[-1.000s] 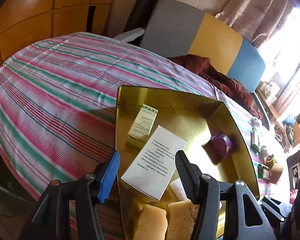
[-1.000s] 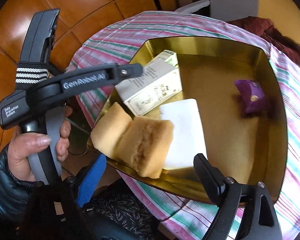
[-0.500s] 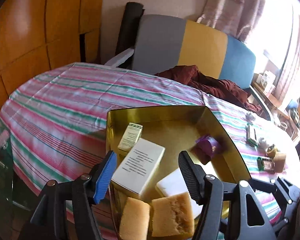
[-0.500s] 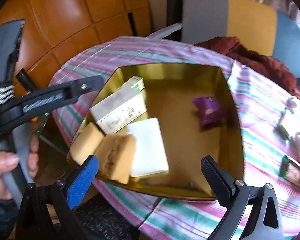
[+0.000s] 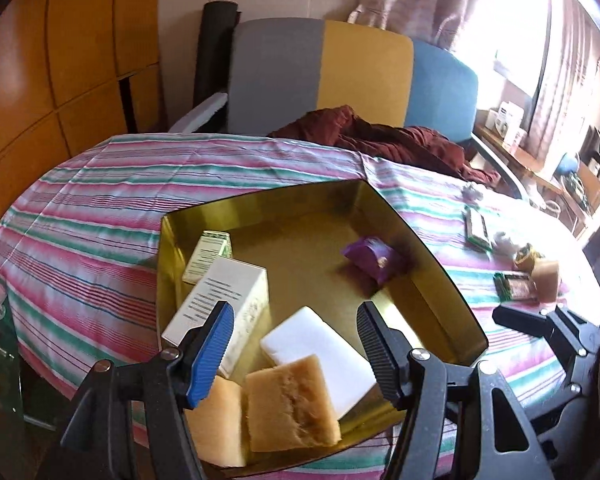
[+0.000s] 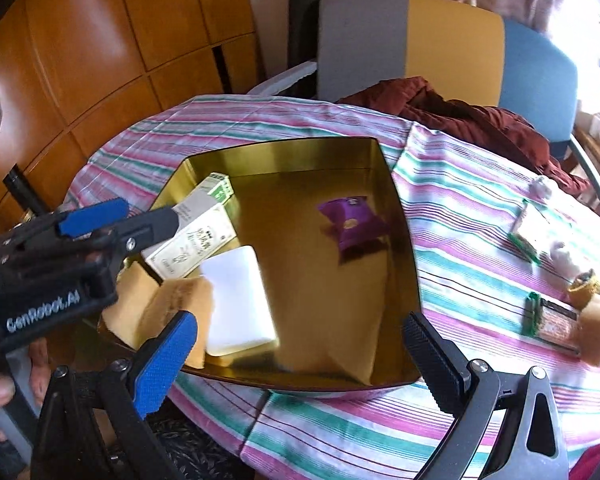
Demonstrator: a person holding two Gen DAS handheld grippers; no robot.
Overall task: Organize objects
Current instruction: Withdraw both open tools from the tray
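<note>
Both grippers pulled back; gold tray [image 6: 404, 240] apparently untouched.

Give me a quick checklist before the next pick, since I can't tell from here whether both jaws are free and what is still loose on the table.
1. Left gripper empty: ok, jaws apart with nothing between them.
2. Right gripper empty: ok, jaws wide apart over the gold tray.
3. Tray has bare floor left: ok, the middle is bare between the purple packet and the white block.
4. Everything collected: not ok, a green-edged packet and a sponge piece lie on the striped cloth.
5. Tray fully on the table: cannot tell, its near corner sits at the edge.
</note>
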